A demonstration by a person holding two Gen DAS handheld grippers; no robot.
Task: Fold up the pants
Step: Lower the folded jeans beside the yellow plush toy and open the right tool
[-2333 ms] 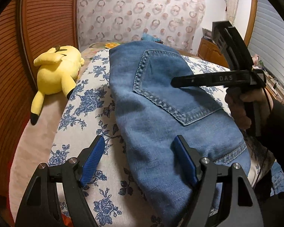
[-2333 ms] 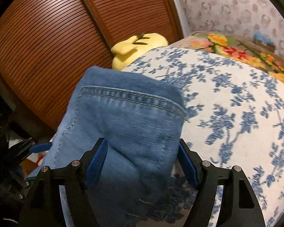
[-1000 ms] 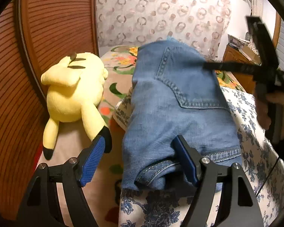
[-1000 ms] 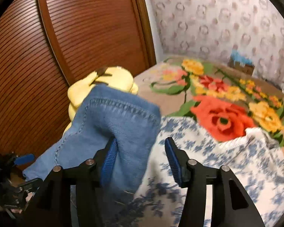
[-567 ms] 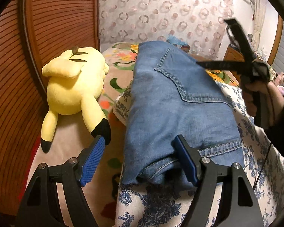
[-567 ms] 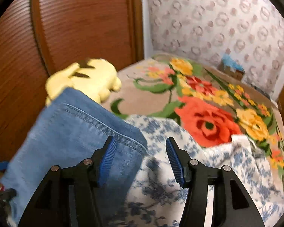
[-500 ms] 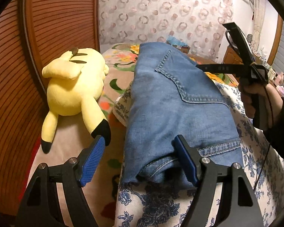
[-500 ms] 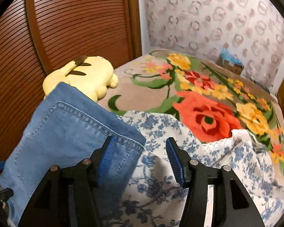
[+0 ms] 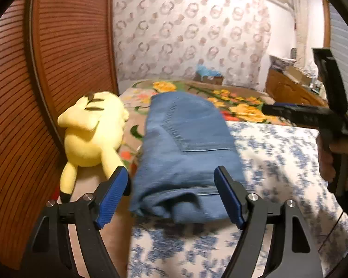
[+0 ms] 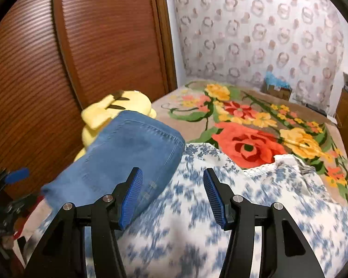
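The folded blue jeans [image 9: 185,153] lie as a compact bundle at the left edge of the blue-flowered white cloth [image 9: 278,162], back pocket up. My left gripper [image 9: 171,194] is open and empty, just short of the near end of the bundle. In the right wrist view the jeans [image 10: 125,155] lie to the left. My right gripper [image 10: 171,192] is open and empty, beside the jeans over the flowered cloth [image 10: 197,231]. The right gripper also shows at the right of the left wrist view [image 9: 313,111], held in a hand.
A yellow plush toy [image 9: 92,134] lies left of the jeans against a ribbed wooden door [image 9: 65,46]. A floral rug-pattern bedspread [image 10: 248,127] covers the bed beyond. A small box [image 10: 277,88] stands by the far wall. A wooden dresser [image 9: 287,88] stands at the right.
Both grippers have pulled back from the jeans and risen. The jeans lie still where they were set, near the plush toy.
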